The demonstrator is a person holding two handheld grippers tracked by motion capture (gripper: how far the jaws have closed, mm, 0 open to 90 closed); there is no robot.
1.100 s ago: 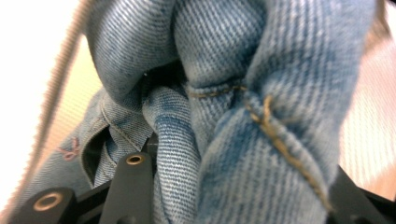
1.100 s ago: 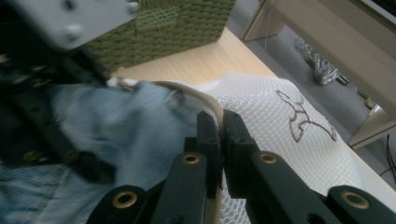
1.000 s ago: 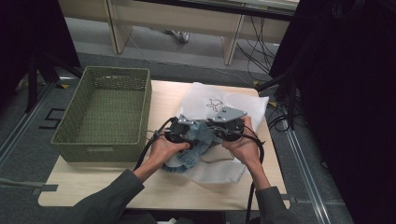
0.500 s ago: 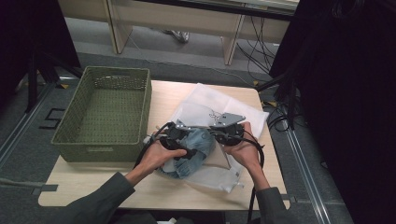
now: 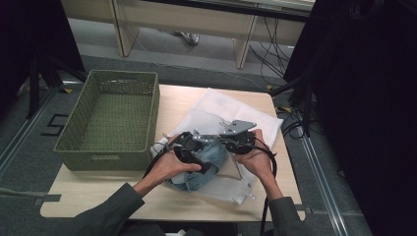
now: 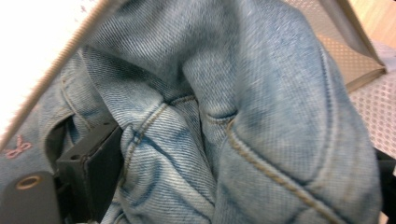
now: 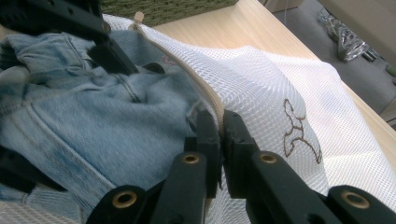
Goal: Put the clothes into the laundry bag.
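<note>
Mesh bag (image 7: 289,88): brown outline emblem, just right of the right gripper's fingertips; possibly a figure, no letters.
Floor (image 5: 54,125): marking resembling "5", well left of fingers.

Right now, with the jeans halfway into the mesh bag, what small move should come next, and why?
Probably push the jeans deeper with the left gripper. Its jaws have just been opening, with denim bunched between them, and much of the denim sits at the mouth of the mesh bag. The right gripper is pinched shut on the bag's edge, so it can hold the mouth steady.
</note>
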